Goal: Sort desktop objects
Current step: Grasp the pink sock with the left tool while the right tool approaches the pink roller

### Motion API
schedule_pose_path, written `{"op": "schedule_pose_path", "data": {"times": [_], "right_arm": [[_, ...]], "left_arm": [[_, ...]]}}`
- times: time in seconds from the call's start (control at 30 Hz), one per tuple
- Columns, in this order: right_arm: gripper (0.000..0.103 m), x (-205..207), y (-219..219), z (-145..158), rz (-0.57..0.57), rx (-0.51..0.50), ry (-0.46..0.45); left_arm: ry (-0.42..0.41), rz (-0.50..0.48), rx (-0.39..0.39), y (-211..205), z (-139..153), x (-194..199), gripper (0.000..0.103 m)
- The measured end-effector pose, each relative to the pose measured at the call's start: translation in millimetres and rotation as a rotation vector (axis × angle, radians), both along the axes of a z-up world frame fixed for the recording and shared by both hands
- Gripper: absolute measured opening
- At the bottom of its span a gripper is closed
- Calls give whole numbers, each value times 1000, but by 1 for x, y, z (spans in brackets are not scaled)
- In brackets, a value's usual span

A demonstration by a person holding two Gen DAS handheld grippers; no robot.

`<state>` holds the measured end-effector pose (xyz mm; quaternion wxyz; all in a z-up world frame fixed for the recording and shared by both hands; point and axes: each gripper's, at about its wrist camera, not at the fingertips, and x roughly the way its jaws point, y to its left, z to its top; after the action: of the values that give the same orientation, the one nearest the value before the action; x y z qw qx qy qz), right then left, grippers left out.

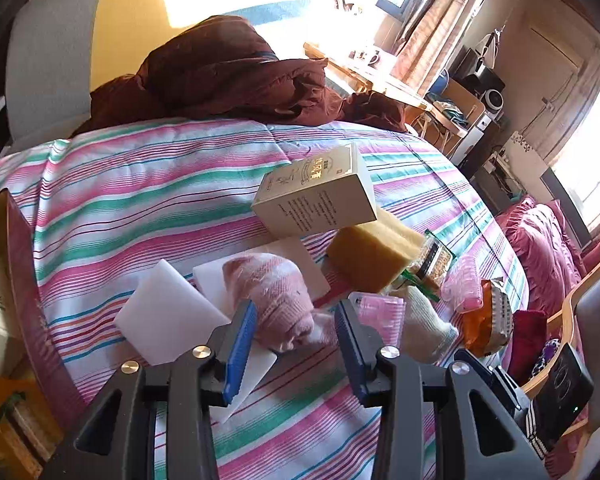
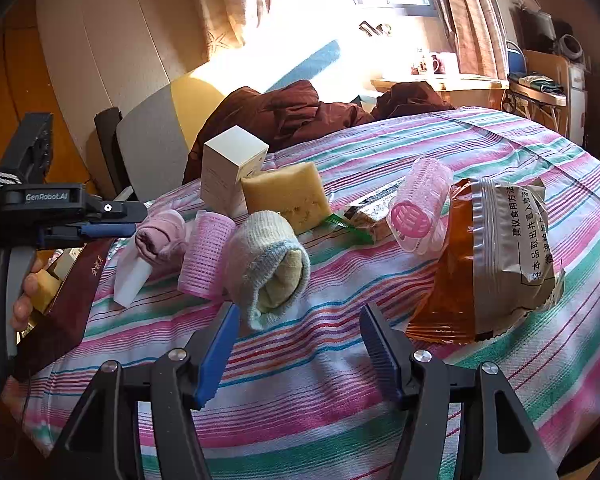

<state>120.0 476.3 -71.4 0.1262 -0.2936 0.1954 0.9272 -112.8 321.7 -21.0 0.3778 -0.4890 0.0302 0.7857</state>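
Observation:
On a striped bedcover [image 1: 140, 200] lies a heap of small items. My left gripper [image 1: 296, 320] is open, its blue pads on either side of a rolled pink sock [image 1: 276, 296] that rests on white sponge blocks [image 1: 168, 312]. The right wrist view shows this sock [image 2: 160, 236] just past the left gripper's fingers [image 2: 108, 230]. My right gripper [image 2: 300, 312] is open and holds nothing; a rolled cream sock [image 2: 268, 268] lies just beyond its left pad. Close by are pink hair rollers [image 2: 206, 256] [image 2: 420, 208], a yellow sponge [image 2: 288, 196], a cream box [image 1: 316, 196] and an orange snack packet [image 2: 496, 256].
A dark red box [image 2: 72, 300] with items in it stands at the left edge of the bed, next to a hand [image 2: 24, 292]. A brown coat [image 1: 228, 72] is piled at the far side. A wrapped snack bar [image 2: 364, 210] lies behind the rollers.

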Motion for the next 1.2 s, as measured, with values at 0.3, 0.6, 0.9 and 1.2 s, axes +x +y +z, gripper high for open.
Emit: {"op": "schedule_pose_path", "data": {"times": [0.3,0.6,0.9,1.2], "right_arm": [[64,0,9,-8,-4,-26,8],[64,1,7,-7,-10,-9,-1],[64,6,-7,8,26,40,22],[70,-18,-48,26,219,174,22]], "left_arm": [[-1,23,-106,27,-20,-19,46],[45,23,-78,15,-25,-12,36],[181,-57,63,-17,8,39,36],[216,-144,100,-64,5,100,36]]}}
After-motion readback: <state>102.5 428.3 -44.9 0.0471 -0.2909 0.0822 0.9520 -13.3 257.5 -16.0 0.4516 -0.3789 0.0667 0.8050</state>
